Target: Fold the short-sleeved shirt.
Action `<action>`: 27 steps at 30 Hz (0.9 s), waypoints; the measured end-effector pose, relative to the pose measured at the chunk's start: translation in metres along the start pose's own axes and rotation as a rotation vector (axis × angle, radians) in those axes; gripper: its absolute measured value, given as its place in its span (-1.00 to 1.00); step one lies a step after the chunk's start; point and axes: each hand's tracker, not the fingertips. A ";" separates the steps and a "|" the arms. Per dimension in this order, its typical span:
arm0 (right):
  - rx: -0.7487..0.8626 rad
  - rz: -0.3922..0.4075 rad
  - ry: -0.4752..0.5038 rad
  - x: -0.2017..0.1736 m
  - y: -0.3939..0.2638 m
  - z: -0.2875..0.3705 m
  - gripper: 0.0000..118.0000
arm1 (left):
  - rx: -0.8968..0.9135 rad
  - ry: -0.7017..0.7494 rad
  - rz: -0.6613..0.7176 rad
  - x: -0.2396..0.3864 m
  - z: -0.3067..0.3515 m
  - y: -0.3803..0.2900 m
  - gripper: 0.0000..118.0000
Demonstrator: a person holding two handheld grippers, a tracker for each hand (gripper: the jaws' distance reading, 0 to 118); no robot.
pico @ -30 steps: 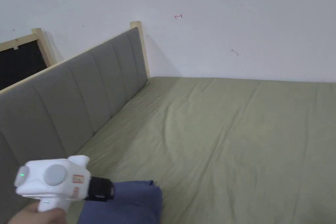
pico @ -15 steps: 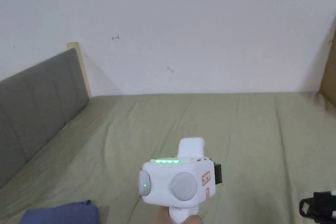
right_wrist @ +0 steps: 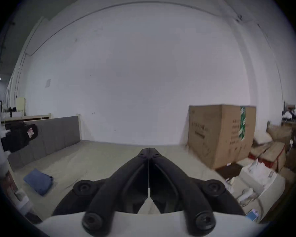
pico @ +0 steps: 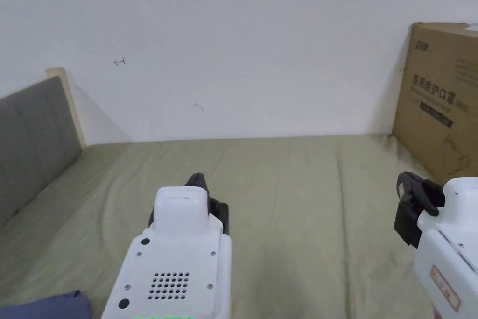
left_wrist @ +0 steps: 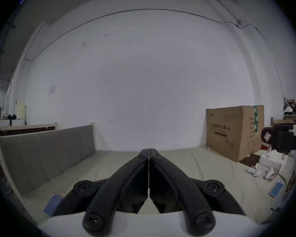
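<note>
Both grippers are held level above the bed, pointing at the far white wall. The left gripper point(left_wrist: 149, 152), white-bodied with black jaws, has its jaws pressed together along their whole length, with nothing between them. The right gripper point(right_wrist: 149, 151) is the same: jaws together, empty.

The folded blue cloth shirt point(right_wrist: 38, 184) lies on the olive-green bed sheet point(pico: 289, 184), near the front left of the bed, close to the grey padded headboard point(pico: 32, 138). It sits low and to the left of both grippers and well apart from them. The left gripper is the nearer; in its own view a blue corner of the shirt point(left_wrist: 52, 204) shows just beside its left jaw base. In the head view a blue edge point(pico: 51, 306) appears at the bottom left.

Shape: compact, roughly rectangular bundle, one rounded folded edge, long axis running roughly from near right to far left. Soft matte fabric. Sheet is lightly creased, also matte. A brown cardboard box point(pico: 443, 100) stands far right, rigid and flat-faced.

Judgement: the shirt looks already folded; any further handling calls for a reach down and left.
</note>
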 end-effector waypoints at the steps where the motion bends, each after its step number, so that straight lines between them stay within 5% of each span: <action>1: 0.012 0.011 -0.002 -0.001 0.000 0.004 -0.64 | -0.003 0.000 0.005 -0.003 0.004 -0.001 -0.79; 4: 0.005 0.042 -0.013 -0.004 -0.003 0.008 -0.30 | -0.004 0.012 0.010 -0.011 0.008 -0.003 -0.37; 6: -0.015 0.036 -0.021 -0.004 -0.006 0.008 0.35 | -0.028 0.035 0.007 -0.016 0.007 -0.005 0.98; 11: -0.051 -0.012 -0.043 -0.006 -0.010 0.006 1.00 | -0.013 0.042 0.017 -0.019 0.011 -0.009 1.00; 27: -0.046 0.030 -0.010 -0.021 -0.005 0.006 1.00 | -0.088 -0.033 0.058 -0.021 0.005 -0.009 1.00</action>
